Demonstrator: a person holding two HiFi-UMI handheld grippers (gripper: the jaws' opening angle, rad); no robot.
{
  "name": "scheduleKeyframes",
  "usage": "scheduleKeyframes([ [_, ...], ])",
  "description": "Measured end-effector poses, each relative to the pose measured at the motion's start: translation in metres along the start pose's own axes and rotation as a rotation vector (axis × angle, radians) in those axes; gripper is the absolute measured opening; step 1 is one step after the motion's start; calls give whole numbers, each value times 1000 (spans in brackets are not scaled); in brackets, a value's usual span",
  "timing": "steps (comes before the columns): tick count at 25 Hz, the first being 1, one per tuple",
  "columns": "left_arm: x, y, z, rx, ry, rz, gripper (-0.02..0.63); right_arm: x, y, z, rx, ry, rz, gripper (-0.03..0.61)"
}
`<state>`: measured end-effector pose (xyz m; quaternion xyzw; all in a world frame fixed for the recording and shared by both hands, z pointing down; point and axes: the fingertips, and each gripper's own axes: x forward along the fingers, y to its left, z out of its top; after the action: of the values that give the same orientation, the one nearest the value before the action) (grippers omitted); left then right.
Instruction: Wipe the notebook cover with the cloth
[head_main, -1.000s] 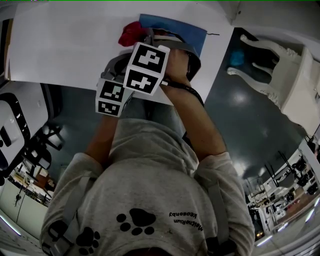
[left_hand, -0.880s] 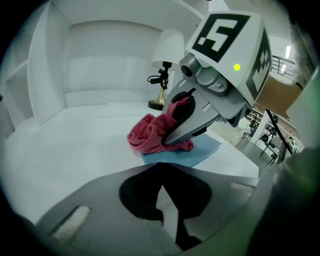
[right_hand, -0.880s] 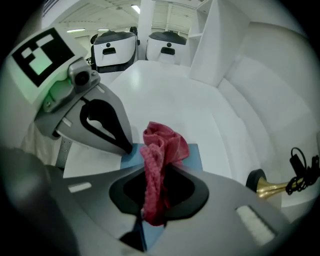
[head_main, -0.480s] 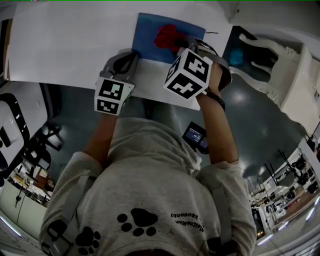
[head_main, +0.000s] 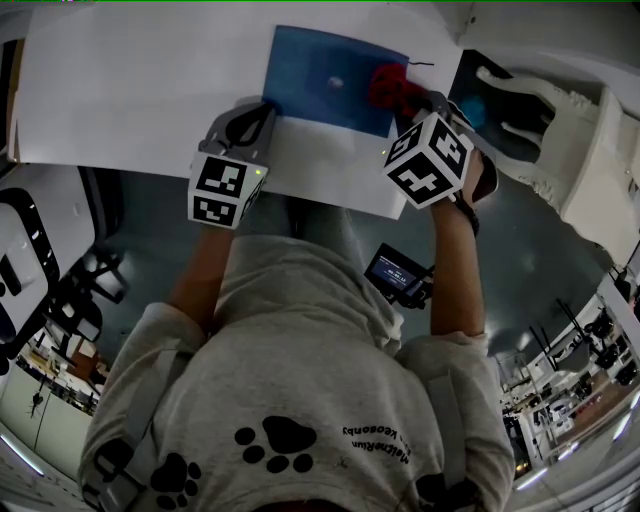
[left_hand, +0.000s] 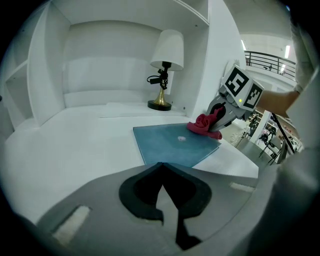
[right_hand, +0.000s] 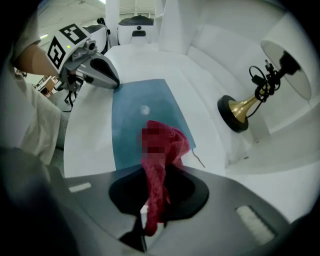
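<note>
- The notebook (head_main: 325, 75) lies flat on the white table (head_main: 130, 90), upper middle of the head view, blue cover up, so the whole face is open to wiping.
- The left gripper (head_main: 262, 108) has its jaws pressed together on nothing. Its tip sits at the notebook's lower left corner, probably to stop the book sliding under the strokes, though I cannot tell whether it actually touches.
- The right gripper (head_main: 415, 102) is clamped on the red cloth (head_main: 390, 88). The bunched cloth hangs out ahead of the jaws onto the cover's right edge, so cloth rather than gripper meets the surface.
- One pale speck (head_main: 335, 82) shows mid-cover, left of the cloth. It is likely the spot to clean.
- A lamp (right_hand: 245, 107) with a brass base stands well apart at the table's back, clear of the wiping.
- Count: one notebook, one cloth, two grippers, one lamp, one speck.
</note>
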<state>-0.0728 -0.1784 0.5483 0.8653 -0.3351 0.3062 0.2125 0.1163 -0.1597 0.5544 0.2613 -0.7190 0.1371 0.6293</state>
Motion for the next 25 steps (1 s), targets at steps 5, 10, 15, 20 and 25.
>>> scheduleKeyframes([
  [5, -1, -1, -3, -10, 9, -15, -3, 0, -6, -37, 74, 73, -11, 54],
  [10, -4, -4, -5, -14, 28, -25, -2, -29, -20, -42, 151, 48, -82, 55],
  [15, -1, -6, -13, -12, 53, -28, -2, -59, -8, 13, 104, -111, -101, 55],
  [20, -6, -3, -16, 25, 84, -14, -3, -57, 37, 90, -41, -227, -27, 55],
  [25, -4, -4, -20, 38, 99, -6, -3, -37, 70, 141, -148, -278, 41, 55],
])
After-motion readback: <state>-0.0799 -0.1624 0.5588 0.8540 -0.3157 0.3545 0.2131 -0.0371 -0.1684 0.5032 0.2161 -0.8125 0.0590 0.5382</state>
